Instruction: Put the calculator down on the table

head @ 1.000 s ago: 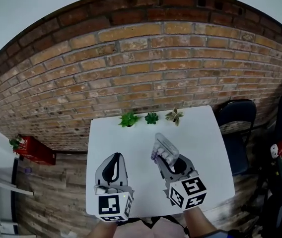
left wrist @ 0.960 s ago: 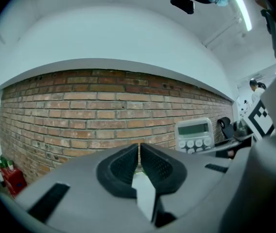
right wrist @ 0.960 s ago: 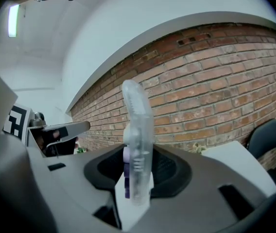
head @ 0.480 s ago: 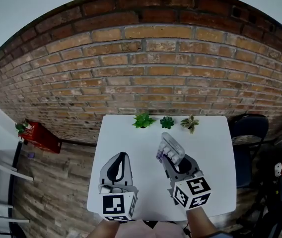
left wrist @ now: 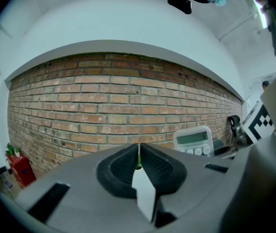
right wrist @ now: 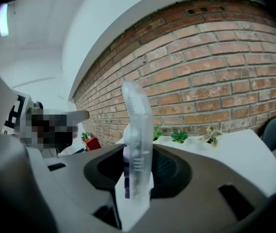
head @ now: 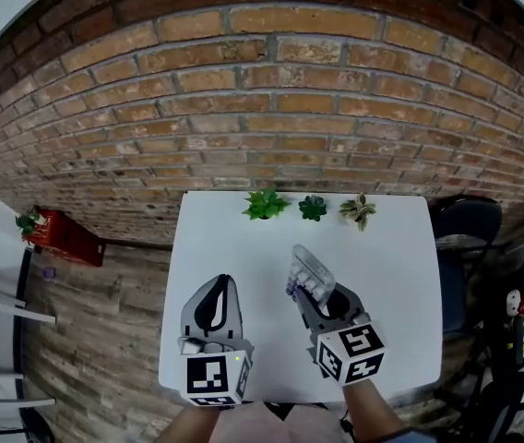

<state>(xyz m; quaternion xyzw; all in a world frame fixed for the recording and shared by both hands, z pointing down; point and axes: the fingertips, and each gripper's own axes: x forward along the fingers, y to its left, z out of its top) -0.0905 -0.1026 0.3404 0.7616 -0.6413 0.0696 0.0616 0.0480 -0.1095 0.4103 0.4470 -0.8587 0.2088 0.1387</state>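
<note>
A white calculator [head: 310, 272] with a clear cover stands tilted above the white table [head: 387, 257], held by its lower end. My right gripper [head: 312, 301] is shut on it. In the right gripper view the calculator [right wrist: 137, 130] shows edge-on between the dark pads, sticking up past them. The left gripper view catches the calculator's display and keys [left wrist: 194, 141] at the right. My left gripper [head: 220, 284] hovers over the table's left half, jaws shut [left wrist: 138, 154], with nothing between them.
Three small potted plants [head: 265, 203] [head: 313, 208] [head: 359, 210] line the table's far edge in front of a brick wall. A dark chair [head: 465, 224] stands at the right. A red box [head: 59, 238] sits on the wooden floor at the left.
Both grippers have sunk a little toward the table and shifted slightly. The right one still grips the calculator; the left stays shut.
</note>
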